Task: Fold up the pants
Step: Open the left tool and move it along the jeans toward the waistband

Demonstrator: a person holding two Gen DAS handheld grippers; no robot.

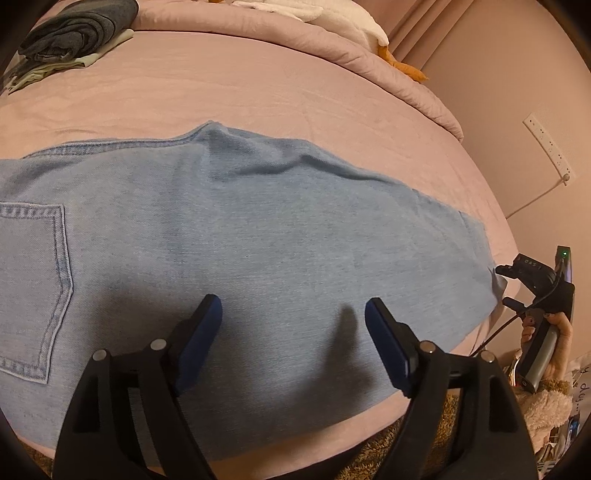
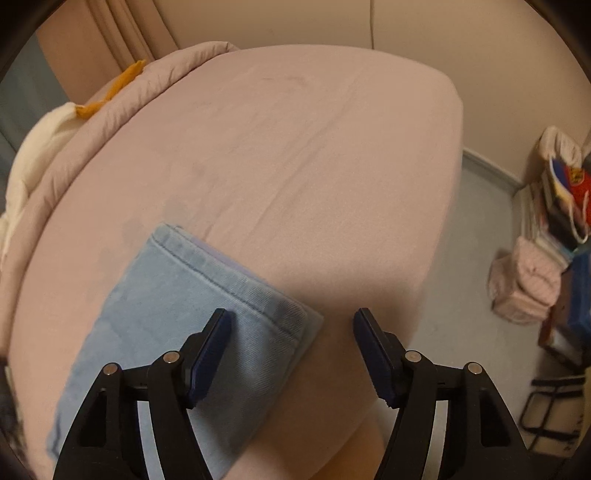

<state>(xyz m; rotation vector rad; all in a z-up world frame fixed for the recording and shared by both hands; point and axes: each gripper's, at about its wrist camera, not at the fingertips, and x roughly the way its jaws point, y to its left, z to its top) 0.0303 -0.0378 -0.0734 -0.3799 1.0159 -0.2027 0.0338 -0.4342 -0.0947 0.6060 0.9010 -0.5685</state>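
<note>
- Left wrist view: my left hand-held gripper (image 1: 291, 310) has its jaws apart, nothing between the pads, hovering over light-blue jeans (image 1: 258, 236).
- Jeans lie flat across the pink bed (image 1: 258, 92), near its front edge; back pocket (image 1: 33, 288) at the left, leg running right.
- My right hand-held gripper (image 1: 511, 286) sits at the leg's far end, held in my hand (image 1: 554, 347).
- Dark folded clothes (image 1: 77, 29) at the bed's far left; rolled pink duvet (image 1: 332, 40) along the back.
- Right wrist view: my right hand-held gripper (image 2: 291, 321) has its jaws apart, gripping nothing.
- Jeans hem (image 2: 221, 280), layers stacked, lies on the bed (image 2: 295, 147) under the left finger (image 2: 210, 350); the right finger is over bare sheet.
- Bags and clutter (image 2: 554, 221) on the floor at right.
</note>
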